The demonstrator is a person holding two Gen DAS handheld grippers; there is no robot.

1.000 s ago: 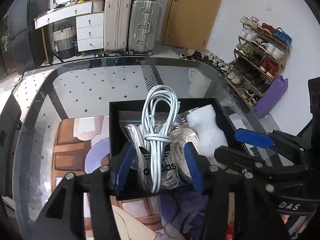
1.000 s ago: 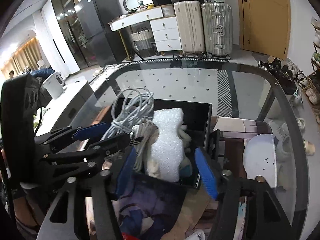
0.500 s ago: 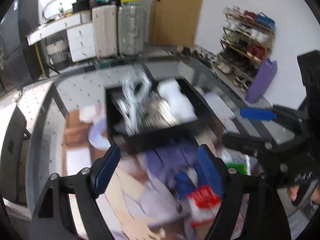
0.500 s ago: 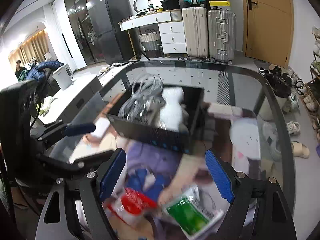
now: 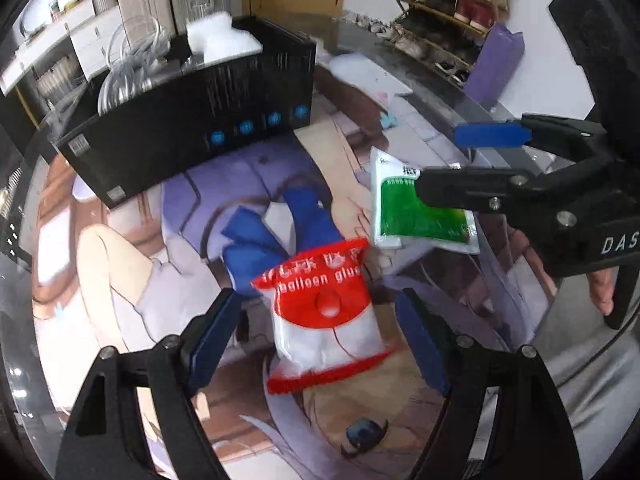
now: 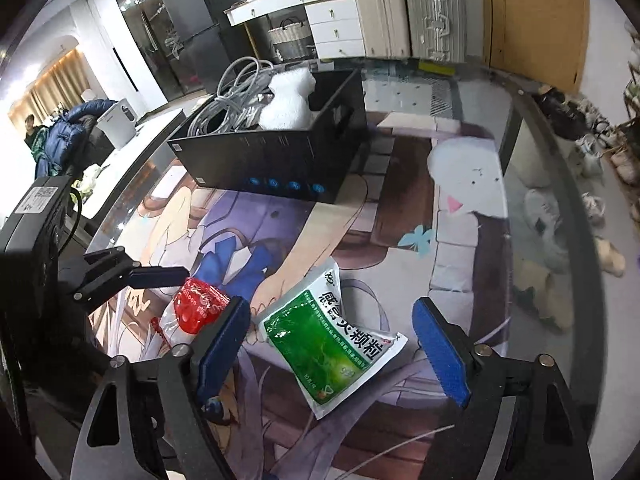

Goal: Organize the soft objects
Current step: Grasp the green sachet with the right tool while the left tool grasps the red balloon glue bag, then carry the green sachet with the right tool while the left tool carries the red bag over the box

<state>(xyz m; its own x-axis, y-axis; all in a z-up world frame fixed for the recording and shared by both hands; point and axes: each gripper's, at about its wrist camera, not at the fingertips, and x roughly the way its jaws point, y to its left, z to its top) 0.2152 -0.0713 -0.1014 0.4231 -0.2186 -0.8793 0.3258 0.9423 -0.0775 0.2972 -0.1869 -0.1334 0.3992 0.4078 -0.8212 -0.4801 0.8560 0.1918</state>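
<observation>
Glass table (image 6: 532, 184) carries an anime-print mat (image 6: 400, 240). Behind it: two pale suitcases (image 6: 412, 16), white drawer unit (image 6: 336, 24), wicker basket (image 6: 290, 42), dark fridge (image 6: 192, 20), wooden door (image 6: 536, 16). Shoe rack (image 5: 448, 12) on right wall, purple bag (image 5: 498, 64) beside it.

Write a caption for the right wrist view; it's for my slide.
Open right gripper poised over a green sachet, black box behind.

Bright indoor light, heavy fisheye bend and dark vignette at edges. Left wrist view motion-blurred around the black box (image 5: 192, 128); right wrist view sharper. Glare beyond the box, glass table (image 6: 532, 184) reflective.
</observation>
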